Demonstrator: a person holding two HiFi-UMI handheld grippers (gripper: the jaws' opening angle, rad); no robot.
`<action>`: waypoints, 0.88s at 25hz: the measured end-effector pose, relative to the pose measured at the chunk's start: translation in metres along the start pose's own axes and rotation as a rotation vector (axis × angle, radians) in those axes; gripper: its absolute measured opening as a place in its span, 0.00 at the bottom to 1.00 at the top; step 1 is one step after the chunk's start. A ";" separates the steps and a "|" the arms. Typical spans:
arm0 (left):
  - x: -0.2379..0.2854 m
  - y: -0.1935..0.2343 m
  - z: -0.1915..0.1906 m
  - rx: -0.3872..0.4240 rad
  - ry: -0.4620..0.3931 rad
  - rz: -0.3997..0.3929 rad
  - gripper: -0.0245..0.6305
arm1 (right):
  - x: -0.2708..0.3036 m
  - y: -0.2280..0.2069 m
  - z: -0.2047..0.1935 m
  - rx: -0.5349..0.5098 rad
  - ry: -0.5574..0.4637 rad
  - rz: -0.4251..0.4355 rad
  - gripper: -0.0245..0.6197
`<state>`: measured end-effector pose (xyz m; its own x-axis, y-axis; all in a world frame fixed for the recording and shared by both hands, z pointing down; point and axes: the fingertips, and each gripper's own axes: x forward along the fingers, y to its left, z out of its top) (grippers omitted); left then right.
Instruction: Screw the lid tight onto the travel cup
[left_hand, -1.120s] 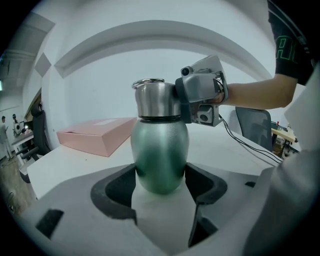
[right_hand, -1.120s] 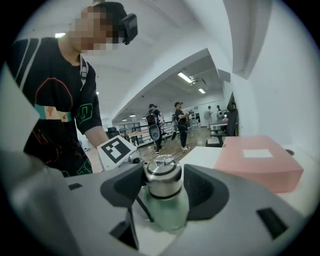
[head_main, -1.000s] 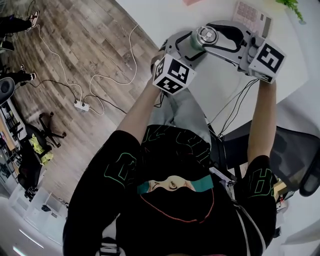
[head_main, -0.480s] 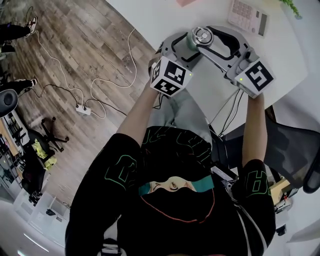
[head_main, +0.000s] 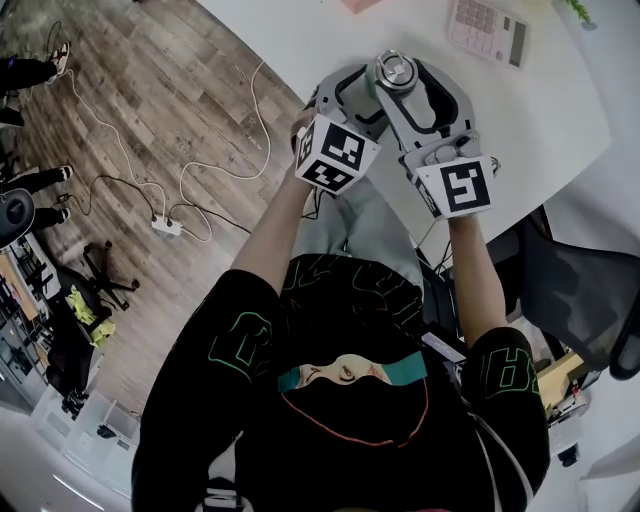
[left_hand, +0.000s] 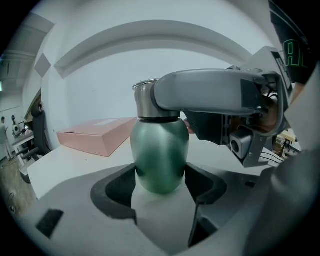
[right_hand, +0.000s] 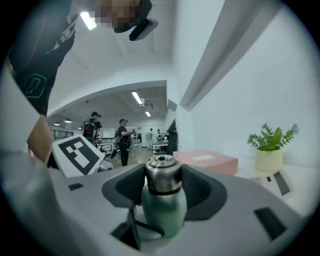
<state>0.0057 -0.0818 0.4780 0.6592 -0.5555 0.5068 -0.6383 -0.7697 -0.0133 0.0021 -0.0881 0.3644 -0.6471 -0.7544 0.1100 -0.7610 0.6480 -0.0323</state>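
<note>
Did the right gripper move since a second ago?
Yes. The right gripper turned about the lid: its marker cube swung away from the calculator, toward the picture's lower edge, while its tips stayed at the lid.

I find no word or number here that I can read with any certainty. The left marker cube (head_main: 337, 152) and the right marker cube (head_main: 460, 187) carry black-and-white square codes, which are patterns rather than letters. The black sleeve (head_main: 240, 340) bears green outlined characters, too distorted for me to spell out. The calculator (head_main: 487, 28) on the worktop (head_main: 560, 110) has keys too small to read. The white label on the pink box (left_hand: 95, 134) shows no legible print.
</note>
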 end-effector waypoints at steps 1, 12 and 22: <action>0.000 0.000 0.000 0.001 -0.001 0.000 0.52 | 0.000 0.000 0.000 0.001 -0.004 -0.045 0.40; -0.001 -0.001 0.002 -0.004 -0.005 0.005 0.53 | -0.001 0.001 -0.003 -0.007 0.085 -0.206 0.43; -0.017 -0.001 0.014 -0.048 -0.049 0.027 0.54 | -0.014 0.005 0.020 -0.049 0.111 -0.141 0.45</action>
<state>0.0005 -0.0760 0.4574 0.6596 -0.5914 0.4639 -0.6737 -0.7389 0.0160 0.0063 -0.0762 0.3432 -0.5232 -0.8237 0.2187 -0.8386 0.5433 0.0396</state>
